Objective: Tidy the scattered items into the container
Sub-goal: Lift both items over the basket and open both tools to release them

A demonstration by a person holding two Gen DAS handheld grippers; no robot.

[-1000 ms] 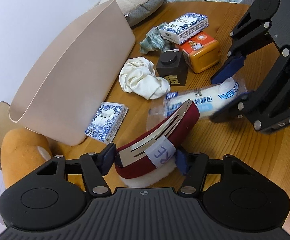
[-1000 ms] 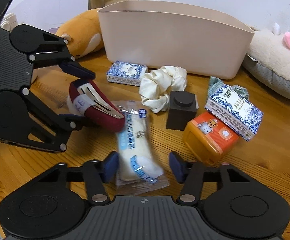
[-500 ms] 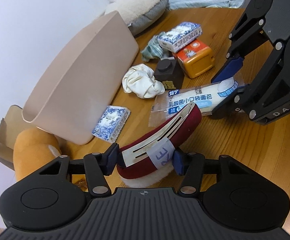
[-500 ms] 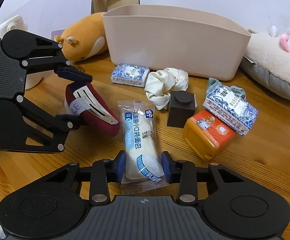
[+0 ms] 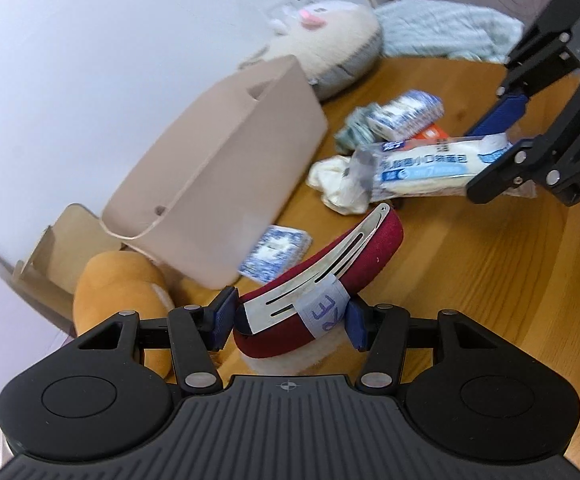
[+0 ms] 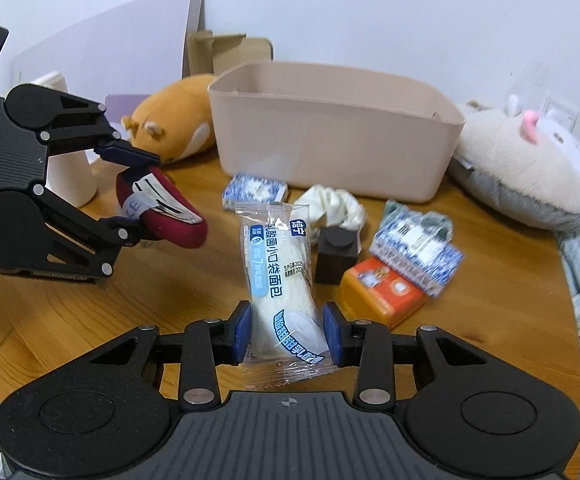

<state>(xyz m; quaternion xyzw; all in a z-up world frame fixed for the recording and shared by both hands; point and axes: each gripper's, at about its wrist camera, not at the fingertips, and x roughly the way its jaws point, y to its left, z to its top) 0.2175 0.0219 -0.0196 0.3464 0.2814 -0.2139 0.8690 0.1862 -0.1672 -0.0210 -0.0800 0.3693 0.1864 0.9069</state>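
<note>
Lifted clear of the wooden table (image 6: 90, 320): a red hair clip (image 5: 321, 280) pinched in the left gripper (image 5: 288, 320), a wrapped bread roll (image 6: 280, 276) pinched at its near end in the right gripper (image 6: 286, 334). Likely to sag or slip on the way to the beige container (image 6: 329, 140), held so far off-centre. Left on the table: two blue-and-white tissue packs, one cream scrunchie (image 6: 335, 208), one dark block (image 6: 335, 254), one orange box (image 6: 381, 294).
</note>
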